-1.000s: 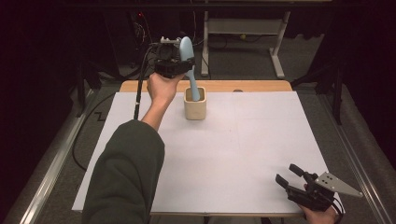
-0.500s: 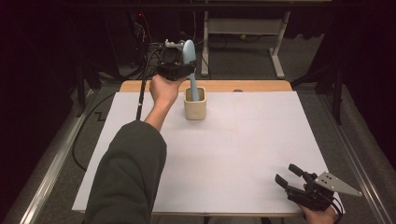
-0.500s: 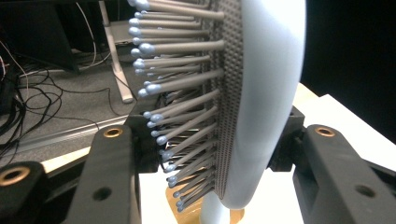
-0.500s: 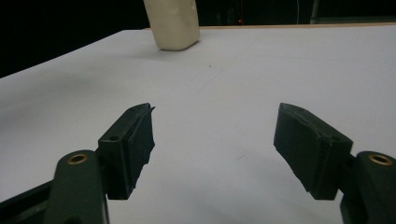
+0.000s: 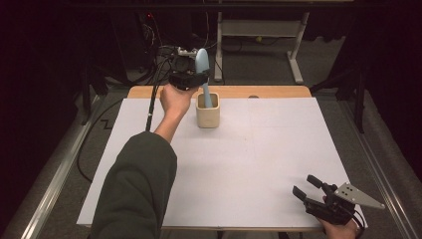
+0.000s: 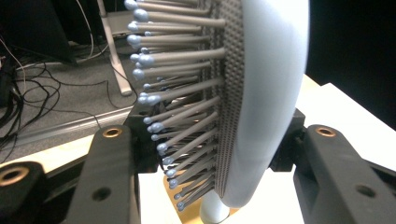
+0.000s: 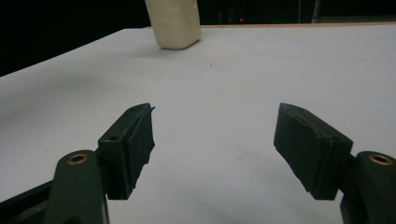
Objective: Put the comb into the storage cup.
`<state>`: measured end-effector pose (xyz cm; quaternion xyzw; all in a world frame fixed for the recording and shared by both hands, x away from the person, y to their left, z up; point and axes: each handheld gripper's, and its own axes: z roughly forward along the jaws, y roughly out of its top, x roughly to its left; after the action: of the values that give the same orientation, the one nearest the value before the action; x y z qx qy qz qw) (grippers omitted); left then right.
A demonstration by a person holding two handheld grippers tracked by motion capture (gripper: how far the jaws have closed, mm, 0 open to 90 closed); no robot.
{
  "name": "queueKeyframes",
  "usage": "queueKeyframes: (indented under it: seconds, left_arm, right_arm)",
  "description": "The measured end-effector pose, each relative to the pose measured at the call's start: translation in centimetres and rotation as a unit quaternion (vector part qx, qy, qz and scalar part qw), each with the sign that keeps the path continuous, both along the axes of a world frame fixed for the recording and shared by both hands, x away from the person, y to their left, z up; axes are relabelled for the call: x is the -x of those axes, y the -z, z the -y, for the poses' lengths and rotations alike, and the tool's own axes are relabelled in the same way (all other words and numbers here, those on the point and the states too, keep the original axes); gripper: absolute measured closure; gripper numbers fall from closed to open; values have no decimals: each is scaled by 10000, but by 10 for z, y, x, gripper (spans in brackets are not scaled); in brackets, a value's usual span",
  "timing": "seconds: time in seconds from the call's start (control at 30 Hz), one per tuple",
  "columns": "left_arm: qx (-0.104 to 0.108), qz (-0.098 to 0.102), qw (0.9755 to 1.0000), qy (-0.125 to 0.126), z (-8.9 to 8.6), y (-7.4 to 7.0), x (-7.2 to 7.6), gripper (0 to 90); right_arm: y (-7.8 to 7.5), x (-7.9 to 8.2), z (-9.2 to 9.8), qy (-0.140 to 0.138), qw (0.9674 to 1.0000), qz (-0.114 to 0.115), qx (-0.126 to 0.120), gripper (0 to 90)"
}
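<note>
1. Black and wide apart, the jaws of the right hand-held gripper (image 5: 309,186) stand open with nothing between them; it sits at the near right corner of the bench (image 5: 278,149), held by the person's right hand (image 5: 339,230), with its grey three-cornered plate pointing to the right.
2. In the right gripper view its two pads frame bare white bench top (image 7: 261,79), and the cream holder (image 7: 173,22) stands far ahead, well apart from it.
3. White paper covers most of the bench; a strip of bare wood shows along the far edge.
4. The person's left arm in a dark green sleeve (image 5: 137,191) reaches from the near left edge up toward the far side of the bench.
5. The cream holder (image 5: 207,110), a squarish cup, stands upright near the far edge, just right of the left hand (image 5: 175,99).
6. The left hand-held gripper (image 5: 196,78) is above and just left of the holder, its jaws closed on the pale blue hairbrush (image 5: 203,74).
7. The hairbrush stands nearly upright, its handle end down inside the holder, its head rising above the jaws.
8. In the left gripper view the hairbrush (image 6: 266,107) is clamped between the two jaws, one at the bristle side, the other against the smooth back, bristles pointing left.
9. Beyond the bench, cables lie on the grey floor (image 5: 318,59).
</note>
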<state>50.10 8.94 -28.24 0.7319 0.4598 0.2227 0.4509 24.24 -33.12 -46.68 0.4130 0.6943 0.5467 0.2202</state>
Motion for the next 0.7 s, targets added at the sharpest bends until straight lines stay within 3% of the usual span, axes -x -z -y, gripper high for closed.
queueKeyframes:
  seconds: [0.13, 0.7]
  left_arm:
    - [46, -64, 10000, -36, -2, 3, -1, 499]
    - [-107, -256, 9996, 59, 7, 15, -4, 499]
  right_arm:
    - [0, 0, 0, 3, 10000, 0, -1, 295]
    - [0, 0, 0, -23, 10000, -12, 14, 295]
